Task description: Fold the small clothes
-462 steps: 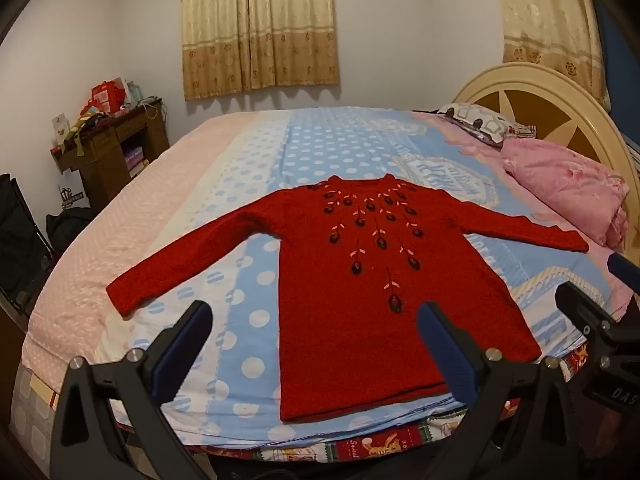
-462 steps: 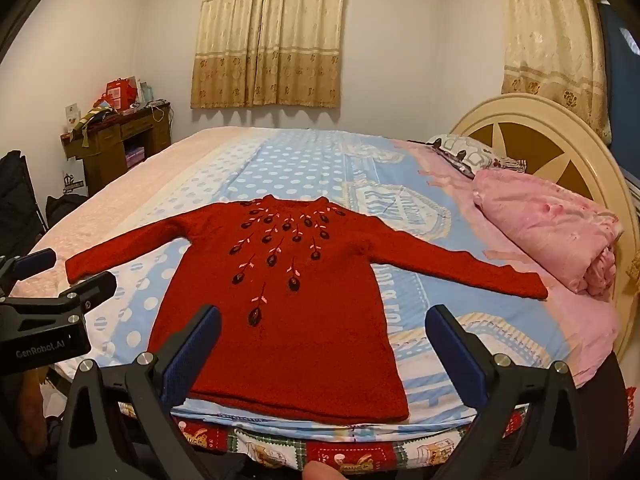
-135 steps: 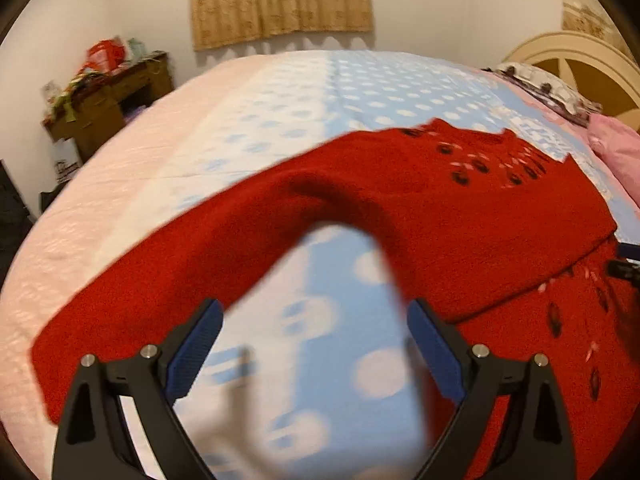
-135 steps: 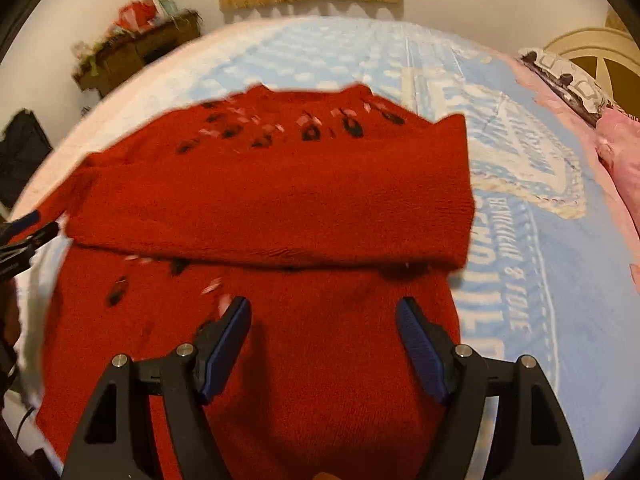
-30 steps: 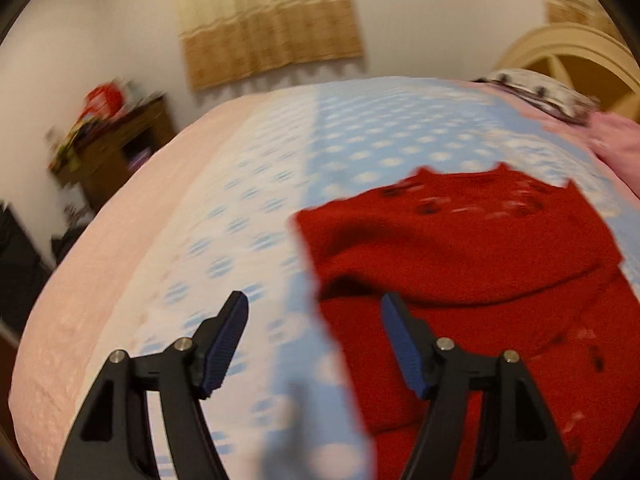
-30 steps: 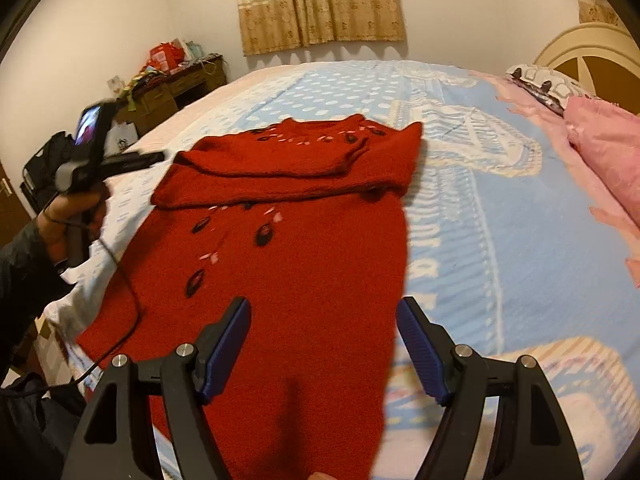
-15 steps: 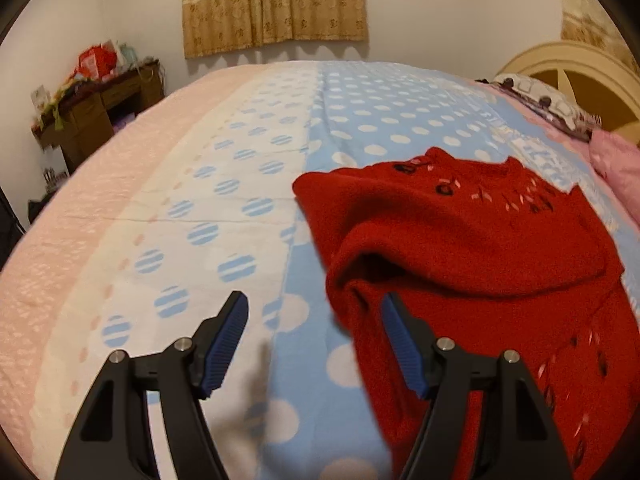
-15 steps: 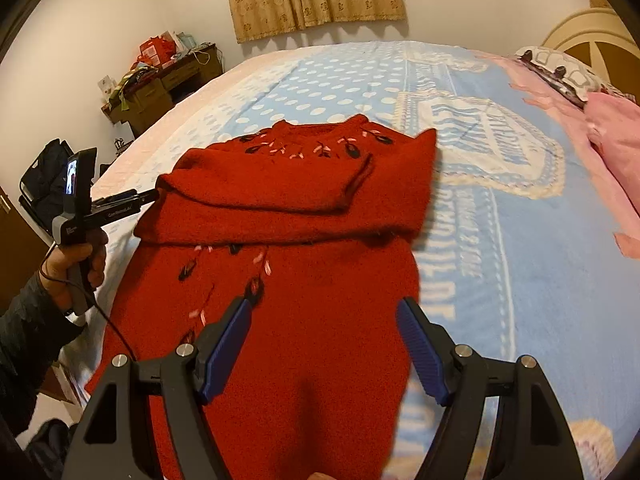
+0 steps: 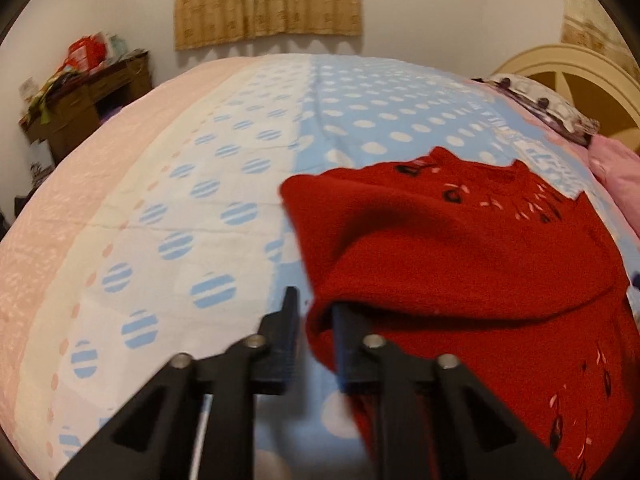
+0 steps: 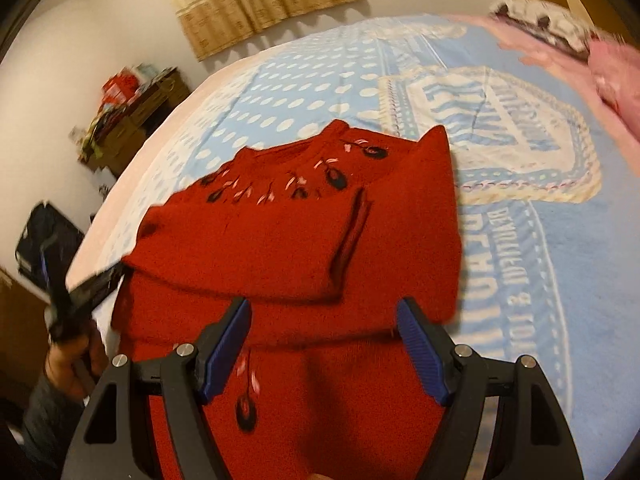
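Bed (image 9: 168, 184), left fingers (image 9: 288, 332) at sweater (image 9: 460, 248) edge

One red sweater (image 9: 460, 248) is lying on one bed (image 9: 200, 168), and it is showing in the right wrist view (image 10: 288, 248) too, with both of its two sleeves lying folded across the chest. Two pairs of tongs are showing: the left tongs (image 9: 314, 336), with two dark fingers, are pinching the sweater's edge, and the right tongs (image 10: 324, 344), with two blue-padded fingers (image 10: 226, 344), are hanging spread over the body. One wooden desk (image 9: 84, 108) is standing by the wall, two curtains are hanging, one (image 9: 268, 0) behind the bed and one (image 9: 596, 28) at the right, and one headboard (image 9: 576, 76) and one pink pillow (image 9: 616, 160) are sitting at the right.
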{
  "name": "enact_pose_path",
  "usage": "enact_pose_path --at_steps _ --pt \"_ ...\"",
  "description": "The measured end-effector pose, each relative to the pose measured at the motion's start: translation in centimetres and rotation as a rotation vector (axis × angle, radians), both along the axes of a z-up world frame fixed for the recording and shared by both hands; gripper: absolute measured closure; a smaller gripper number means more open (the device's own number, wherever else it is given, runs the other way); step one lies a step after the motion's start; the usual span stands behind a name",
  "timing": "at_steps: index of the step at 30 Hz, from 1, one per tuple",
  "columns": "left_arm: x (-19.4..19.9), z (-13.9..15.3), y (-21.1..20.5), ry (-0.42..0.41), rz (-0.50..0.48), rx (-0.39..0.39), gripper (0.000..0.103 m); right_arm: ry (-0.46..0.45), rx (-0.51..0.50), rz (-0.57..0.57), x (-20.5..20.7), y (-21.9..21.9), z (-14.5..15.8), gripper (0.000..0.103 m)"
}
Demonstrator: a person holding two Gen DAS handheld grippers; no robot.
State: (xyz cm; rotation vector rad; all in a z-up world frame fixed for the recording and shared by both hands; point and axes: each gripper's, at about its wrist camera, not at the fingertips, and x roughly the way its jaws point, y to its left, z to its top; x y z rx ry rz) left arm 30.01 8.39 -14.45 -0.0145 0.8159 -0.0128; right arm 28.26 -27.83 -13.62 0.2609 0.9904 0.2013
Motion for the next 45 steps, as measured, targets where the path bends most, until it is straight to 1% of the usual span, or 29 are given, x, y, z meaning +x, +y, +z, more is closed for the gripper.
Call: enact_pose_path --at_steps 1,2,5,6,7,8,9,11,16,21,22,23,26,28,30,31,33,34,35,36,37,38,40,41,43,45 --pt "0.0 0.1 -0.2 -0.01 -0.004 0.02 0.089 0.009 0.016 -0.007 0.6 0.0 -0.3 0.034" --pt "0.0 0.2 -0.5 -0.024 -0.014 0.04 0.091 0.02 0.025 -0.012 1.2 0.0 -0.6 0.035" --pt "0.1 0.5 -0.6 -0.045 -0.02 0.066 0.092 0.055 0.013 -0.022 2.9 0.5 -1.7 0.036" --pt "0.0 0.6 -0.7 -0.053 -0.024 0.077 0.092 0.057 0.005 -0.024 3.2 0.6 -2.0 0.046" --pt "-0.1 0.7 -0.8 -0.06 -0.027 0.097 0.093 0.055 -0.014 -0.02 3.4 0.8 -2.2 0.071" --pt "-0.2 0.7 -0.8 -0.066 -0.034 0.11 0.093 0.048 -0.059 -0.009 3.6 1.3 -2.2 0.084" --pt "-0.3 0.8 -1.0 -0.071 -0.042 0.123 0.094 0.046 -0.07 0.003 3.7 1.5 -2.2 0.092" --pt "-0.6 0.8 -1.1 -0.082 -0.051 0.162 0.094 0.036 -0.062 0.023 3.6 1.7 -1.9 0.095" --pt "-1.4 1.5 -1.0 -0.12 -0.069 0.191 0.094 -0.061 -0.11 0.05 2.6 1.9 1.2 0.096" --pt "-2.2 1.5 -1.6 -0.121 -0.109 0.185 0.094 -0.15 -0.152 0.022 1.9 1.0 4.2 0.097" --pt "-2.5 1.5 -2.0 -0.122 -0.125 0.191 0.094 -0.156 -0.163 0.015 1.9 0.7 4.5 0.097" --pt "-2.9 1.3 -2.6 -0.127 -0.147 0.215 0.094 -0.154 -0.168 0.005 1.8 0.2 4.5 0.097" --pt "-3.9 0.4 -4.3 -0.138 -0.21 0.305 0.093 -0.116 -0.198 -0.034 2.1 -1.4 3.0 0.097" --pt "-4.5 -0.3 -5.5 -0.137 -0.259 0.37 0.09 -0.071 -0.236 -0.054 2.6 -2.3 1.2 0.097" --pt "-5.2 -0.7 -6.6 -0.159 -0.289 0.439 0.088 -0.015 -0.232 -0.061 3.0 -3.2 -0.9 0.096" --pt "-5.5 -0.7 -7.0 -0.165 -0.295 0.459 0.086 -0.01 -0.235 -0.06 2.9 -3.4 -1.5 0.096" --pt "-5.9 -0.3 -7.0 -0.162 -0.295 0.449 0.08 -0.03 -0.234 -0.041 2.5 -3.3 -1.5 0.095" --pt "-6.0 0.1 -6.7 -0.162 -0.286 0.429 0.071 -0.037 -0.245 -0.037 2.3 -3.2 -1.3 0.088" --pt "-6.0 0.5 -6.3 -0.159 -0.277 0.404 0.055 -0.041 -0.269 -0.037 2.1 -2.9 -0.9 0.081" --pt "-6.1 1.0 -6.0 -0.164 -0.267 0.378 0.046 -0.046 -0.289 -0.037 1.9 -2.6 -0.5 0.057" --pt "-6.2 1.5 -5.5 -0.177 -0.252 0.348 0.037 -0.056 -0.296 -0.034 1.7 -2.4 -0.1 0.035" --pt "-6.4 2.3 -4.9 -0.199 -0.227 0.308 0.035 -0.081 -0.288 -0.021 1.4 -2.2 0.5 0.034" --pt "-6.2 3.2 -4.0 -0.212 -0.198 0.248 0.035 -0.119 -0.259 -0.003 0.9 -1.7 1.3 0.034" --pt "-5.7 3.7 -3.5 -0.216 -0.162 0.219 0.033 -0.131 -0.248 0.007 0.9 -1.3 1.7 0.034" --pt "-4.5 4.0 -3.2 -0.21 -0.109 0.209 0.03 -0.147 -0.233 0.041 1.1 -0.2 2.0 0.034" --pt "-2.7 3.9 -3.3 -0.189 -0.068 0.217 0.03 -0.152 -0.218 0.073 1.6 0.9 1.9 0.034"
